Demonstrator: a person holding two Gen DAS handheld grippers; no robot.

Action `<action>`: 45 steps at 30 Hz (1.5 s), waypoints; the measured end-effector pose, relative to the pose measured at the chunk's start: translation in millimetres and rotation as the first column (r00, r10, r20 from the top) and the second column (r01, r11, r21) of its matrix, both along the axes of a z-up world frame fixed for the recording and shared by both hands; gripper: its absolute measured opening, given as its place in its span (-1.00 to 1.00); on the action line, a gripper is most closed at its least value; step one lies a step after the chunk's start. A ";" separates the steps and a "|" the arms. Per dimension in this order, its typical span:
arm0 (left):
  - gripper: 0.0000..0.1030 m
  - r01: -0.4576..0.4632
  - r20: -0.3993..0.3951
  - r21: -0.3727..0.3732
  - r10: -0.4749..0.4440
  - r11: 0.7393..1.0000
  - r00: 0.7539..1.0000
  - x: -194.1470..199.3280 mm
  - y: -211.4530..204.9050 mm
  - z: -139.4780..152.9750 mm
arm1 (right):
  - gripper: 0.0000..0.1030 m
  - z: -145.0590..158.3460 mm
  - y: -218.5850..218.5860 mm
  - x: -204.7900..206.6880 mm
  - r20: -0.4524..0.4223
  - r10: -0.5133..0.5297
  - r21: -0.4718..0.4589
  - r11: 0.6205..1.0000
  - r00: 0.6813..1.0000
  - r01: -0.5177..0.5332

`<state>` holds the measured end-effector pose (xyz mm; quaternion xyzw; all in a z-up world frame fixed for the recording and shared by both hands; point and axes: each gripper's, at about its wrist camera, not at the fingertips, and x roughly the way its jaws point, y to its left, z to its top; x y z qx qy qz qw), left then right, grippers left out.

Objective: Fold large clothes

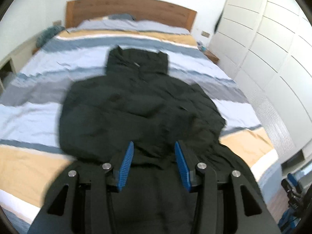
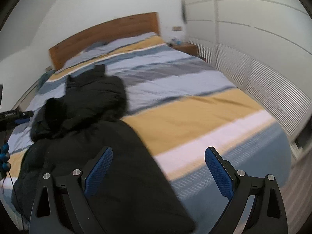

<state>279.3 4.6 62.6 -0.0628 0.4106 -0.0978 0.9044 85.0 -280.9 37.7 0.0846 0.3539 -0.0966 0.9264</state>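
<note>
A dark, puffy hooded jacket (image 1: 136, 105) lies spread on the striped bed (image 1: 39, 101), hood toward the headboard (image 1: 128, 9), hem hanging over the foot edge.

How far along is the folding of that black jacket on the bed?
Partly done, it seems: the black jacket lies on the striped bed with its sleeves apparently tucked in, hood toward the headboard. Nothing is gripped: the left tool hovers open over the hem, the right tool open beside it. Folding the body remains.

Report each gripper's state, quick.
Left gripper: open, over the black jacket, holding nothing.
Right gripper: open wide, empty.
</note>
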 end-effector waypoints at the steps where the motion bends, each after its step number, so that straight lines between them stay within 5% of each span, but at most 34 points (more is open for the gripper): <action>1: -0.18 -0.018 0.010 0.007 0.018 1.000 1.000 1.7 11.7 7.5 | 0.84 5.1 12.5 7.3 0.007 0.027 -0.008 1.000 1.000 -0.027; 11: -0.17 -0.149 0.039 0.077 0.146 0.986 0.989 34.9 103.6 37.1 | 0.83 52.2 150.8 106.8 0.085 0.331 -0.048 0.944 0.940 -0.328; 18: -0.17 -0.194 -0.013 0.078 0.195 0.978 0.981 72.2 127.7 -15.6 | 0.81 42.2 229.9 178.4 0.074 0.468 -0.069 0.883 0.880 -0.464; 23: -0.17 -0.220 -0.034 0.103 0.225 0.970 0.974 91.6 125.2 -66.8 | 0.76 5.8 264.5 223.1 0.028 0.518 -0.067 0.854 0.855 -0.515; 35: -0.05 -0.212 -0.011 0.187 0.218 0.959 0.976 101.3 92.2 -152.6 | 0.68 -94.1 219.2 263.9 -0.099 0.454 -0.013 0.889 0.885 -0.458; 38: 0.00 -0.214 -0.012 0.189 0.220 0.958 0.975 100.1 91.2 -156.5 | 0.69 -101.7 203.2 262.2 -0.091 0.466 0.042 0.885 0.880 -0.464; 45: 0.00 -0.216 -0.002 0.222 0.222 0.951 0.975 88.9 84.7 -149.3 | 0.69 -97.5 196.1 248.3 -0.109 0.467 -0.009 0.882 0.878 -0.470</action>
